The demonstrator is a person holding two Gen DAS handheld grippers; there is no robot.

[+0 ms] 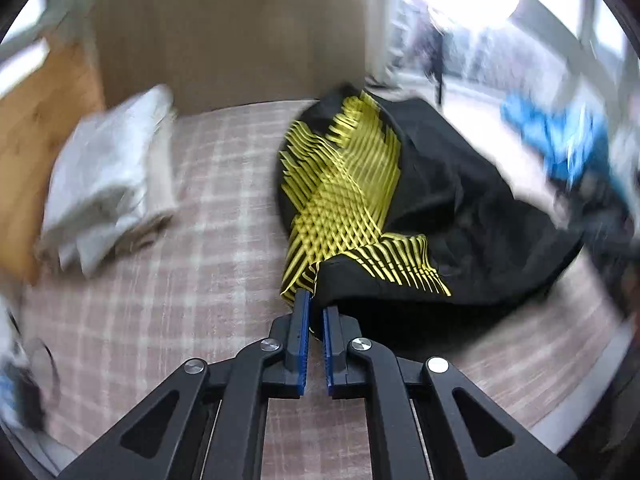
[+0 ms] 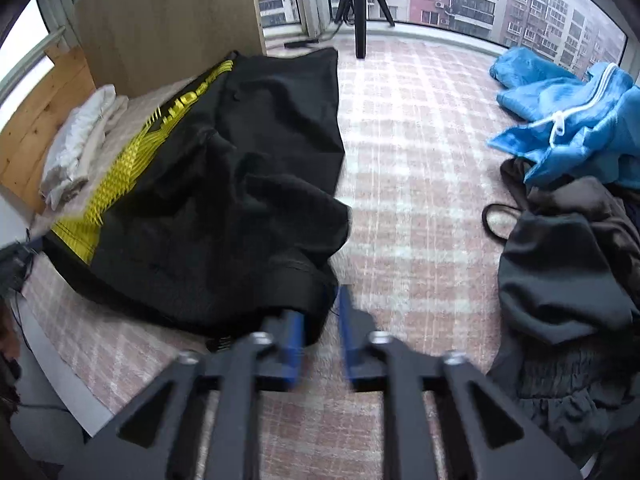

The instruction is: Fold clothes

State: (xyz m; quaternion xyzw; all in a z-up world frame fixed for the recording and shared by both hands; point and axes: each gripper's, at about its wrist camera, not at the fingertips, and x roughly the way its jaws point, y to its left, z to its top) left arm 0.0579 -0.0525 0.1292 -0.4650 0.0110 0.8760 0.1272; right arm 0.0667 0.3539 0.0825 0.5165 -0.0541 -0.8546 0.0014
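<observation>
A black garment with a yellow striped print (image 1: 440, 200) lies crumpled on the pink plaid bed cover (image 1: 192, 264). My left gripper (image 1: 316, 306) is nearly closed, its blue pads pinching the garment's near edge by the yellow print. From the right wrist the same garment (image 2: 240, 180) spreads across the left half of the bed. My right gripper (image 2: 320, 308) sits at its near right corner with the jaws apart. Black cloth drapes over the left fingertip (image 2: 294, 320), and the right finger (image 2: 344, 312) is bare. Both views are motion-blurred.
Folded white clothes (image 2: 76, 148) are stacked at the far left by a wooden board (image 2: 36, 112). A blue garment (image 2: 568, 112) and a heap of dark grey clothes (image 2: 560, 272) lie at the right. A tripod (image 2: 360, 8) stands before the window. Bare plaid cover (image 2: 420, 160) stretches between.
</observation>
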